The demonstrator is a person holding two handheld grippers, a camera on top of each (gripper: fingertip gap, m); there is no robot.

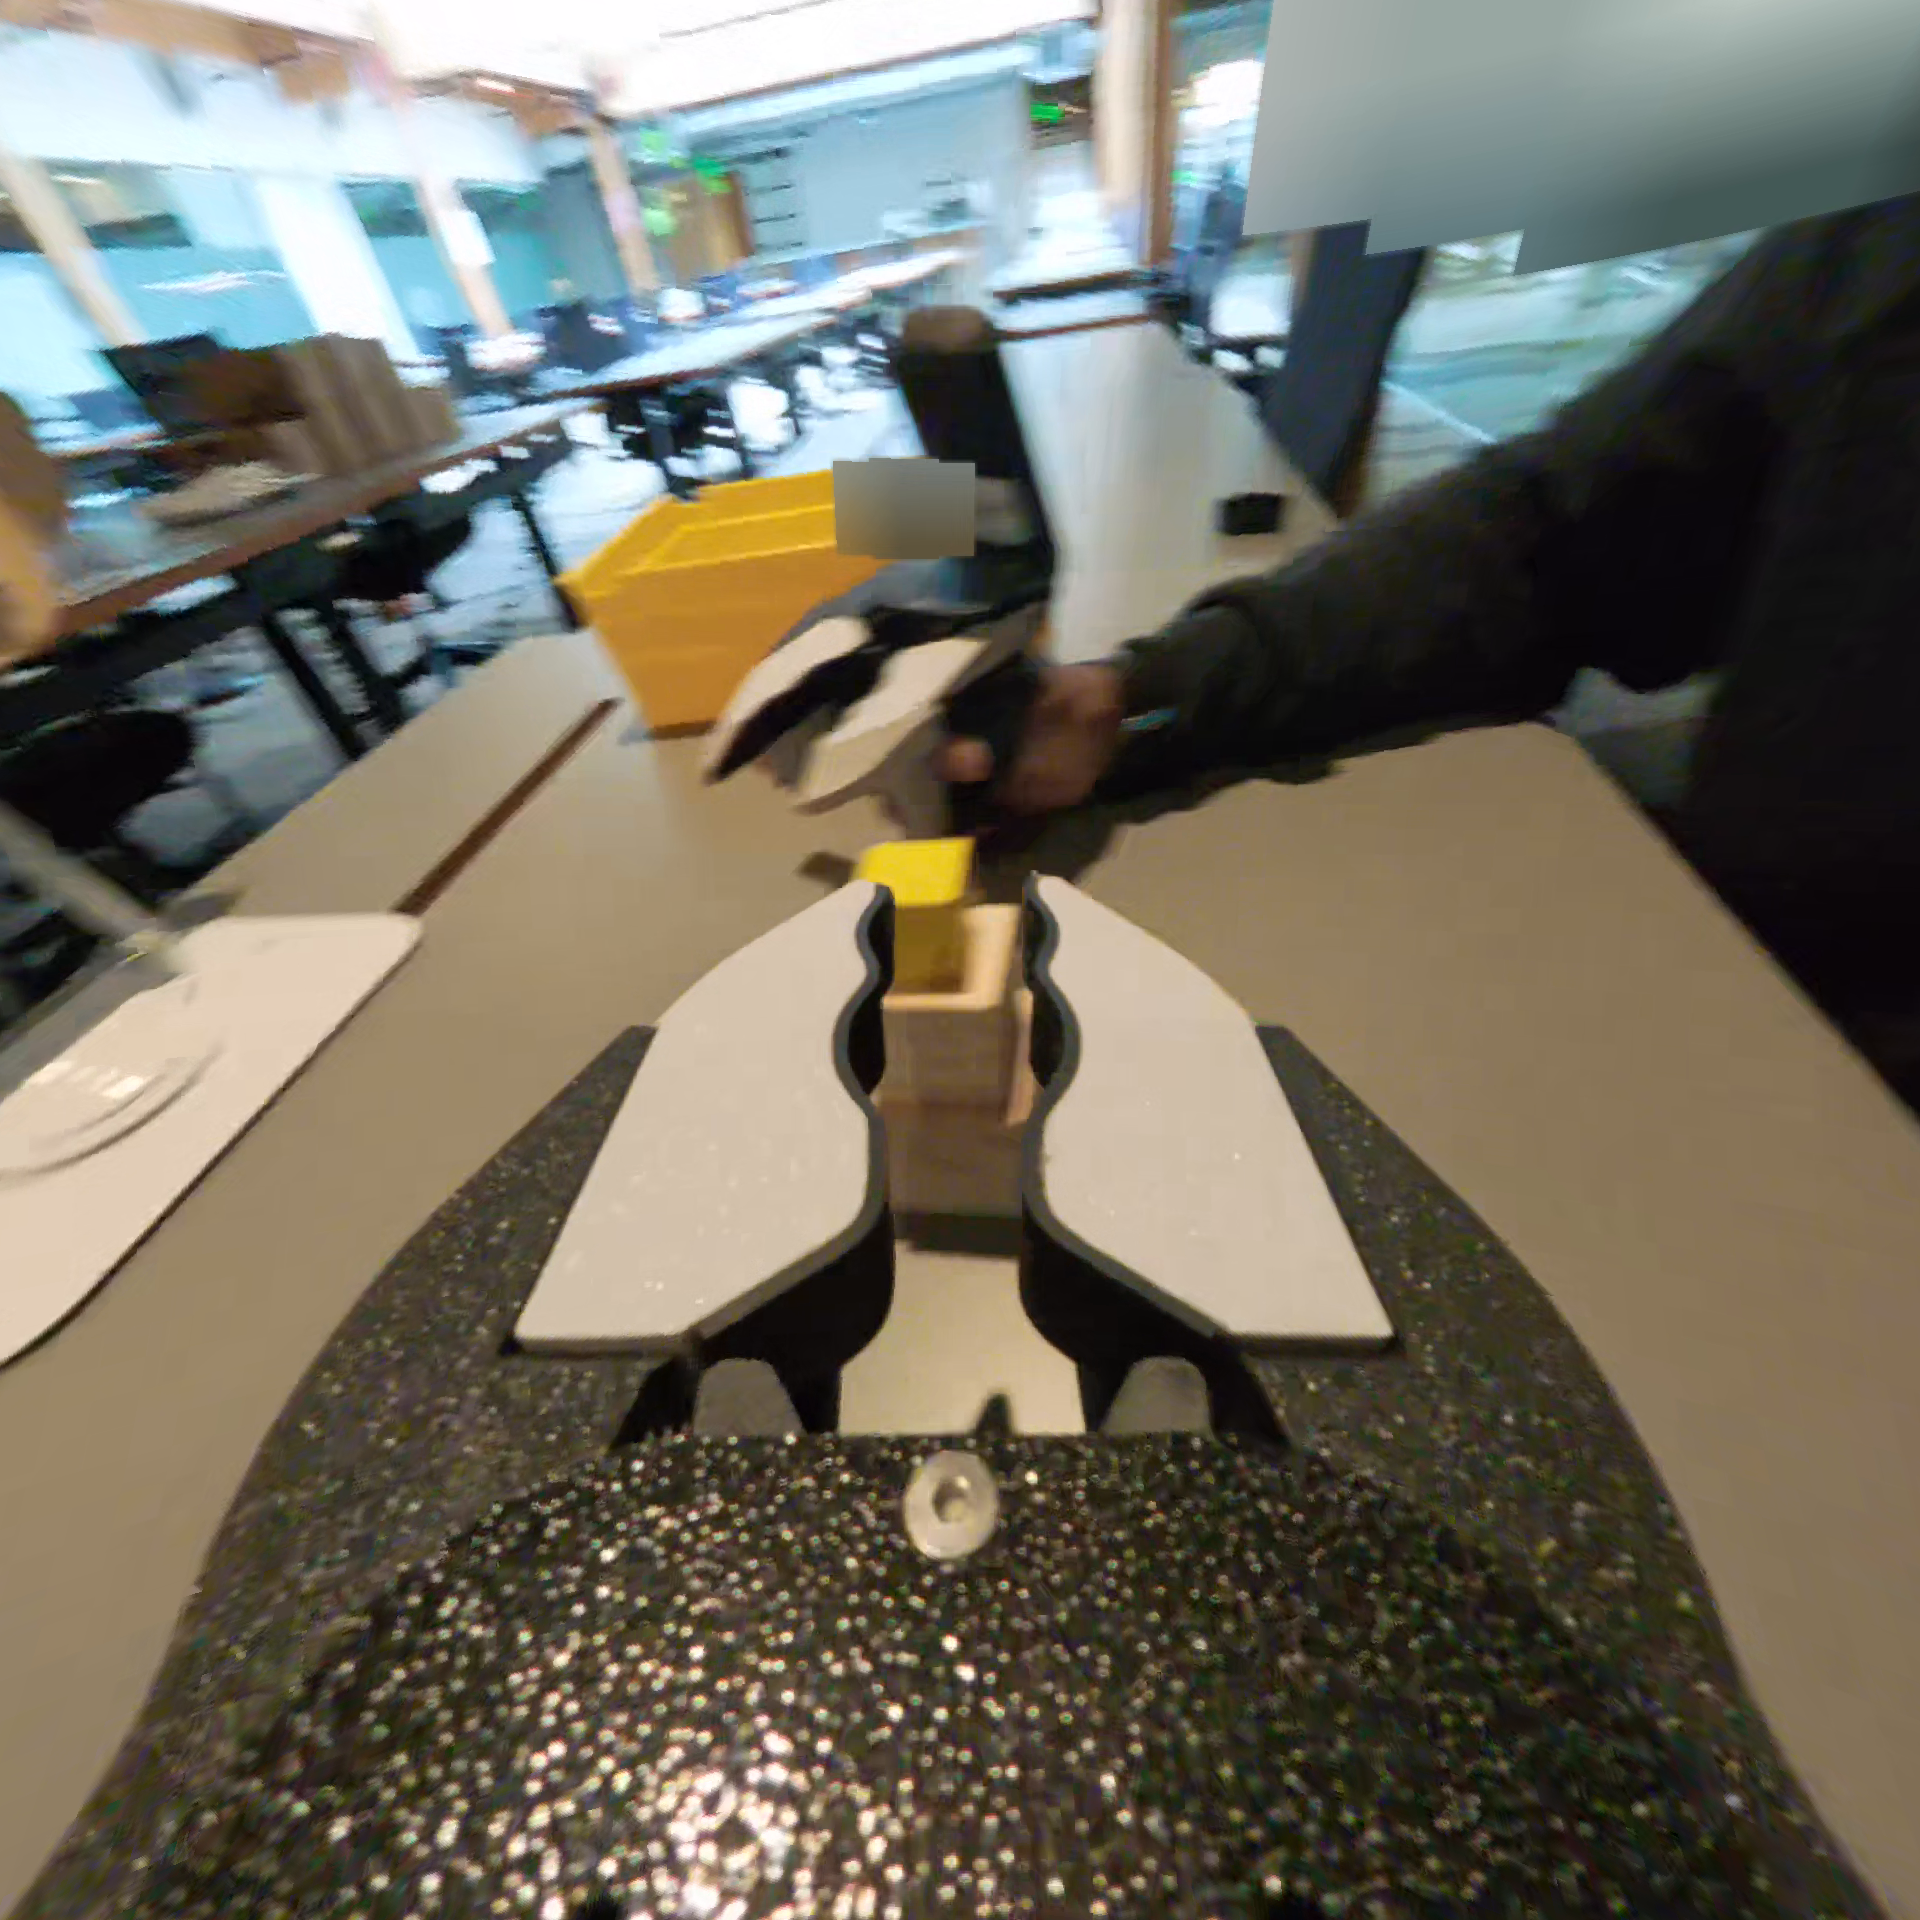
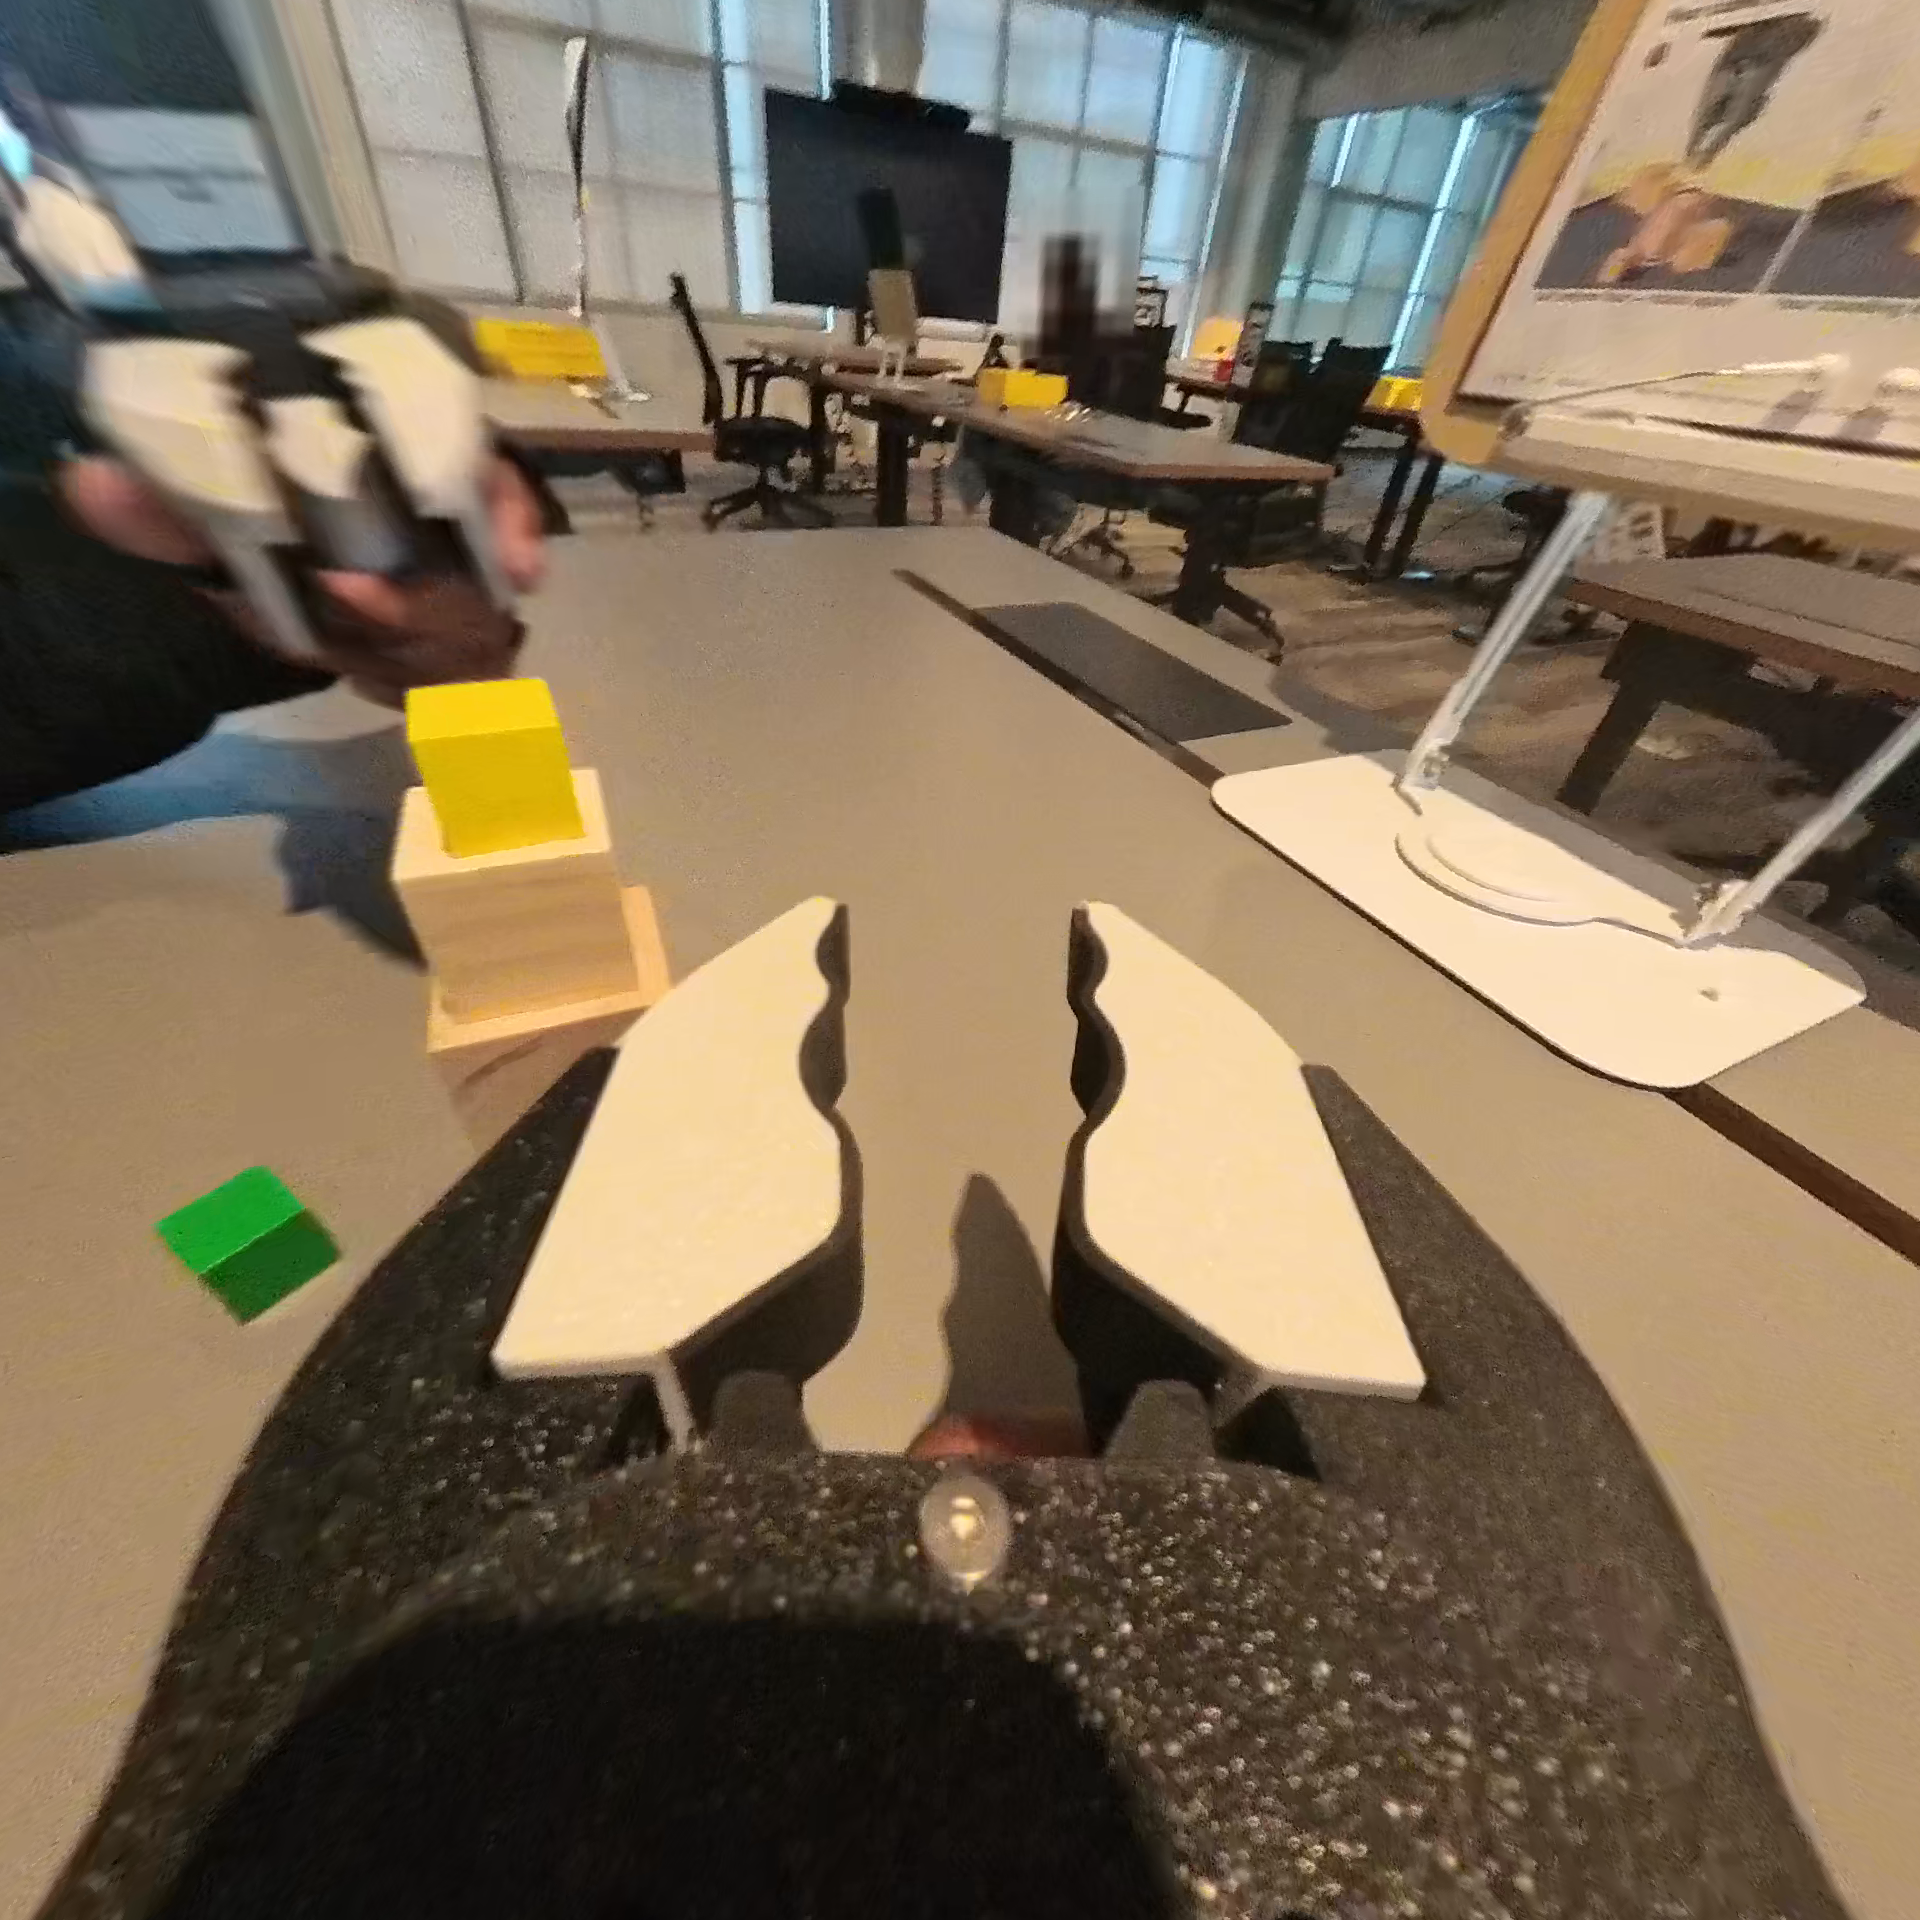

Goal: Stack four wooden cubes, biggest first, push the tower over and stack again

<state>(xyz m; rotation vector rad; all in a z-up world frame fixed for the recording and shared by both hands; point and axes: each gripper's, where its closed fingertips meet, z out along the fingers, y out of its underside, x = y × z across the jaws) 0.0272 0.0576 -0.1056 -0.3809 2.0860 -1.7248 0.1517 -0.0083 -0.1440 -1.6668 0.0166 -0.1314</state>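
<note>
A tower of three cubes stands on the grey table [image 2: 935, 675]: a large plain wooden cube [image 2: 551, 1029] at the bottom, a medium plain wooden cube [image 2: 514, 914] on it, and a yellow cube [image 2: 488, 764] on top. A small green cube [image 2: 249, 1242] lies alone on the table, left of my right gripper. My left gripper [image 1: 956, 904] is open and empty, and looks down on the tower, with the yellow cube [image 1: 920, 883] between its fingers. It shows blurred above and behind the tower in the right wrist view [image 2: 301, 436]. My right gripper [image 2: 956, 914] is open and empty, right of the tower.
A white lamp base [image 2: 1538, 935] with thin arms stands on the table at the right. A dark mat [image 2: 1122, 665] lies farther back. A yellow bin [image 1: 707, 603] sits at the table's far end. A person's dark sleeve [image 1: 1455, 623] reaches in from the right.
</note>
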